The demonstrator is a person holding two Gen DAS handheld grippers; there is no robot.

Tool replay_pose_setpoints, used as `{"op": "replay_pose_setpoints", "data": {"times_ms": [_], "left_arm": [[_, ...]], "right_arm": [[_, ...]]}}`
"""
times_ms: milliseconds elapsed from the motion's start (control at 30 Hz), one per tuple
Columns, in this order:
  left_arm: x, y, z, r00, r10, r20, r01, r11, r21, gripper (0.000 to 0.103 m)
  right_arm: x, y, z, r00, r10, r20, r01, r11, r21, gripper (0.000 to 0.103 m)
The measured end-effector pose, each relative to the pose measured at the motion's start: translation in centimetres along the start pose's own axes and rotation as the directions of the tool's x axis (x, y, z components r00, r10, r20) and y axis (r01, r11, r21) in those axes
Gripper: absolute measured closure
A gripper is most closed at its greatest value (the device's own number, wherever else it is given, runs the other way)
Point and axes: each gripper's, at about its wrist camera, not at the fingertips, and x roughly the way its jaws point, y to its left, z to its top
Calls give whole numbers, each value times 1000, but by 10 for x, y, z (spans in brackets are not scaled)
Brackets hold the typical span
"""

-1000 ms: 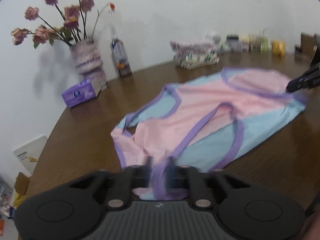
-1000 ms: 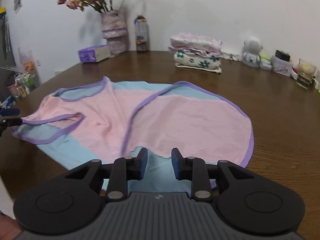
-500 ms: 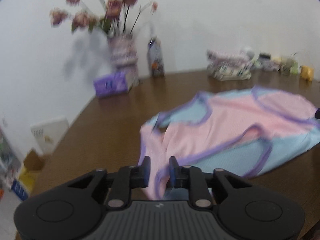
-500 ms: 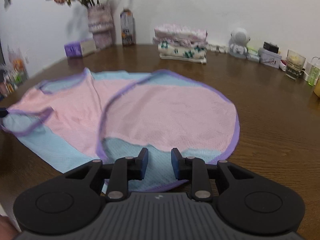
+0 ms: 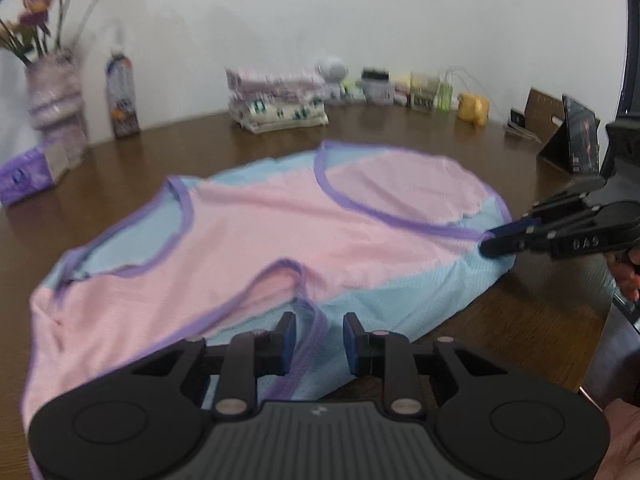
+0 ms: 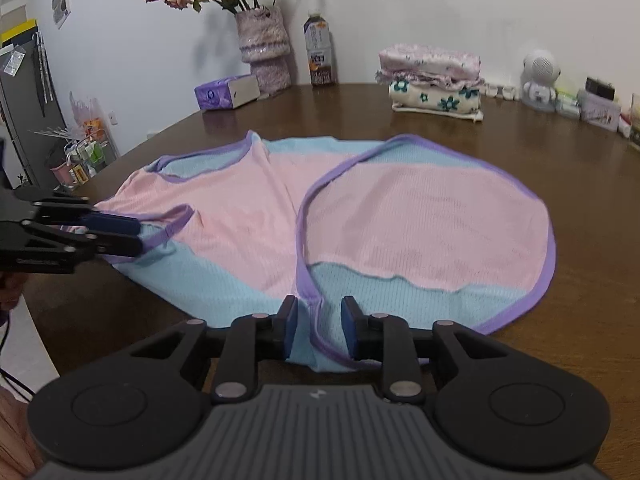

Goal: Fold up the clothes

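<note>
Pink-and-blue garment [image 5: 320, 232] with purple trim lies spread flat on the brown surface [image 6: 580, 168], near its front edge. Left hand-held gripper [image 5: 318, 340] sits low over the strap end; its jaws stand apart and a purple strap runs between them, pads not pressing it, so it is released. Right hand-held gripper [image 6: 316, 326] is at the opposite, hem end. Its jaws are closing with the purple hem between them, still clear of both pads. Folded stack of clothes [image 6: 436, 80] sits by the wall.
</note>
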Motion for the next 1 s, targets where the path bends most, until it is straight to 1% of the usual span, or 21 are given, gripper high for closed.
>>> {"op": "replay_pose_setpoints", "data": {"times_ms": [67,167,233,300,400,533,600,667,700,733,800,867,933,967,1000], "left_arm": [[-3,4,-2,1000,-8,11,8,1000,-20,103],[-24,11,-7,997,1,72,4,998,-66,103],[-42,15,-12,995,-16,97,26,995,-100,103],[-54,17,-18,994,-36,106,50,991,-124,103],[-59,16,-27,995,-54,88,66,988,-141,103],[-54,12,-39,996,-72,44,78,987,-142,102],[-49,9,-42,996,-86,15,87,989,-122,101],[-48,8,-41,996,-85,10,86,991,-107,94],[-48,9,-39,996,-81,20,83,991,-106,91],[-49,11,-36,997,-76,32,79,991,-108,84],[-47,13,-28,997,-61,56,67,990,-120,76],[-39,13,-22,997,-54,50,60,991,-117,76],[-30,13,-22,999,-43,15,45,992,-118,78],[-25,13,-23,999,-38,-2,37,992,-120,84],[-23,14,-24,999,-36,-12,34,992,-123,101]], "right_arm": [[1,0,-1,1000,11,-3,-11,1000,-4,99],[-5,-3,0,999,32,12,-32,999,0,100],[-10,-6,2,998,48,30,-49,999,5,100],[-16,-8,4,997,64,47,-65,998,10,100],[-15,-11,-1,993,114,17,-114,993,30,100],[-13,-9,-9,990,140,-8,-140,990,34,99],[-14,-7,-12,988,153,-14,-152,988,29,99],[-15,-4,-15,988,152,-26,-152,988,17,99],[-14,-3,-15,988,147,-37,-146,989,13,98],[-14,-2,-16,988,144,-49,-144,990,9,97],[-15,-2,-15,989,143,-47,-142,990,7,92],[-15,-2,-10,989,142,-30,-141,990,12,78],[-13,-1,-6,990,139,-11,-138,990,20,78],[-10,1,-5,990,137,-22,-136,991,16,78],[-7,3,-5,990,134,-35,-134,991,14,78]]}}
